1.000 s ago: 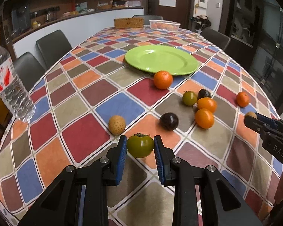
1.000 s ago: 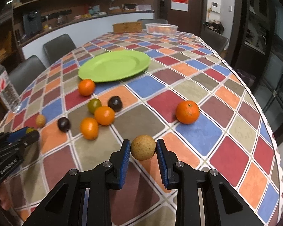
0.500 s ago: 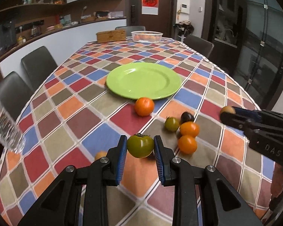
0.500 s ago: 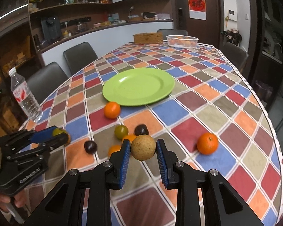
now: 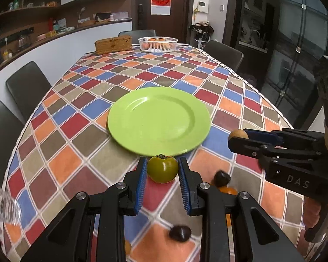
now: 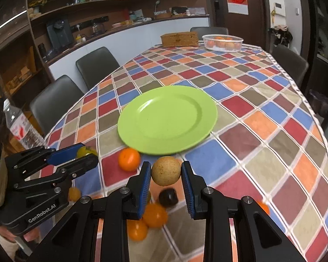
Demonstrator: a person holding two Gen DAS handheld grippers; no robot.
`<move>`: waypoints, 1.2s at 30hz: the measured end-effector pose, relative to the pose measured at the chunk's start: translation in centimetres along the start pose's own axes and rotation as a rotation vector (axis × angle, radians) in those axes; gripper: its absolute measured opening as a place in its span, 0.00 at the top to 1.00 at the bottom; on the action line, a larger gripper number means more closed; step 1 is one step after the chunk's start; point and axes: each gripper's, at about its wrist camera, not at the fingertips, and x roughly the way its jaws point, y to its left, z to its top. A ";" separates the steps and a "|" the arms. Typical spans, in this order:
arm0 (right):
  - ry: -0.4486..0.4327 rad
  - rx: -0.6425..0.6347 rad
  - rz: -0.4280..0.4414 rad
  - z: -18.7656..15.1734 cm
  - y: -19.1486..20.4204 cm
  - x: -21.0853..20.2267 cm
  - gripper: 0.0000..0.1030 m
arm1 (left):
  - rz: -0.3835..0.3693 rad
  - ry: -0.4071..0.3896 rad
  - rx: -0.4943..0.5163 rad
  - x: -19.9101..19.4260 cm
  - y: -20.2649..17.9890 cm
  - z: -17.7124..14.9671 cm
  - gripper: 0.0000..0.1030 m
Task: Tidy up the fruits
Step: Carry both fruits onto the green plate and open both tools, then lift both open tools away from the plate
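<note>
My left gripper (image 5: 163, 172) is shut on a green persimmon (image 5: 163, 169) and holds it in the air just short of the near rim of the green plate (image 5: 159, 118). My right gripper (image 6: 166, 173) is shut on a tan round fruit (image 6: 166, 170), also raised near the plate's (image 6: 167, 119) near rim. Each gripper shows in the other view: the right one (image 5: 238, 136) to the right, the left one (image 6: 85, 155) to the left. Below lie oranges (image 6: 129, 159), (image 6: 155, 215) and dark round fruits (image 6: 168, 197), (image 5: 179, 232).
A water bottle (image 6: 21, 128) stands at the table's left edge. A white basket (image 5: 157, 43) with fruit and a wooden box (image 5: 113, 44) sit at the far end. Dark chairs (image 5: 26, 87) line the table sides. An orange (image 6: 262, 207) lies to the right.
Both grippers have risen and moved forward toward the plate with their fruits still held. The loose fruits now lie below and behind the fingertips.
</note>
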 end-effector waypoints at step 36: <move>0.132 0.048 0.009 4.4 -2.1 7.1 0.63 | -0.008 0.103 -0.012 5.3 2.3 3.5 0.67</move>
